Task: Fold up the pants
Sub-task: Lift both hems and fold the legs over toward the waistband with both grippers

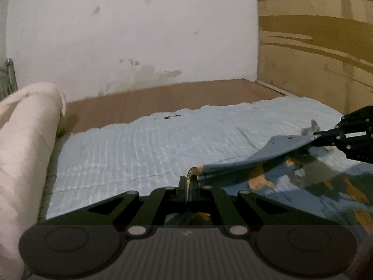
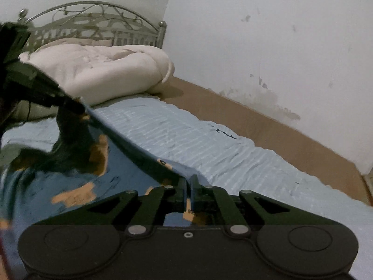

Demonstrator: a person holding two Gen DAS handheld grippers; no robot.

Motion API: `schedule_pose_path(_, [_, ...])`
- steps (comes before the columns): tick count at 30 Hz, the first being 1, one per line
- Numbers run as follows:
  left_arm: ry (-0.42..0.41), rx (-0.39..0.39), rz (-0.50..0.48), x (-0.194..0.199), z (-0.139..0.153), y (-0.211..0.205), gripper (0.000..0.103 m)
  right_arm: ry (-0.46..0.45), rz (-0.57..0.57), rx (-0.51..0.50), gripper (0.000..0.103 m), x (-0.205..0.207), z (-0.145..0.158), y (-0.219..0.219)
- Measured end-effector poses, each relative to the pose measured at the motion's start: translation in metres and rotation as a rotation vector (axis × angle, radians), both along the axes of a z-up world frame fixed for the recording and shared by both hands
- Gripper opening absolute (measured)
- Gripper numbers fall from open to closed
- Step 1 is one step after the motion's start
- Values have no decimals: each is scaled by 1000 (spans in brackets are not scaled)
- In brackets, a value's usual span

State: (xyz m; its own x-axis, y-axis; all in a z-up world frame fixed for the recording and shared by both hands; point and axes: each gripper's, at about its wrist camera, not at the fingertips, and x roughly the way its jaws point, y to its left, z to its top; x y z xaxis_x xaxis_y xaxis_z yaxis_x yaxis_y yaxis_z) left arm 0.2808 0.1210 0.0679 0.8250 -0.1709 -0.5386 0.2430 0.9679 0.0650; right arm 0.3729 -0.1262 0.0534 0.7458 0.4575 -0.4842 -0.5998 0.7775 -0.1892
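Left gripper [image 1: 189, 182] is clamped on one corner of the pants [image 1: 275, 154]; right gripper [image 2: 188, 186] is pinched onto the other end of the same edge. In the left wrist view the right gripper [image 1: 326, 137] shows at the right, fabric trapped in its tips. In the right wrist view the left gripper [image 2: 77, 107] shows at upper left, also holding cloth.

Pants are blue with dark and orange patches, possibly a print; blur makes it hard to say. The held edge is lifted off the blue sheet [image 1: 139, 151] and stretched between both tools; the rest lies on the sheet below that edge.

Judgement: mid-fold, with the edge being carried over. To do it well:
- keep both grips at equal height so the edge stays straight
- hold light tension and avoid sag in the middle
- lay the edge down parallel to the far side of the pants, corners matched
- release only once the cloth rests flat on the sheet

Around the sheet:
- rolled pale comforter [image 2: 98, 70] at its head end, just beside it
- metal headboard [image 2: 93, 23] behind the comforter
- bare brown strip [image 1: 163, 98] between sheet and white wall [image 1: 139, 35]
- wood-grain panel [image 1: 314, 46] past the sheet's other end

Nothing blocks the fold; the comforter is the nearest obstacle on the left gripper's side.
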Motion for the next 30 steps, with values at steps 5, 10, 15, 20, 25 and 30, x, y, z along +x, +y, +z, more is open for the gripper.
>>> schedule_pose_path(5, [-33, 14, -24, -48, -12, -13, 0, -55, -8, -18, 1, -67, -4, -6])
schedule_pose_path(10, [-68, 41, -64, -87, -35, -21, 0, -107, -23, -54, 1, -118, -24, -6])
schedule_pose_path(15, [-74, 57, -75, -111, -60, -24, 0, -129, -74, -52, 0, -153, -49, -7])
schedule_pose_path(20, [-73, 85, -70, -123, -80, -30, 0, -102, -138, 7, 0, -168, -75, -7])
schedule_pose_path(25, [-93, 135, -65, -130, -86, -29, 0, -130, -136, -4, 0, -182, -81, 3])
schedule_pose_path(30, [-120, 170, -56, -135, -82, -21, 0, -173, -96, -57, 0, -194, -78, 12])
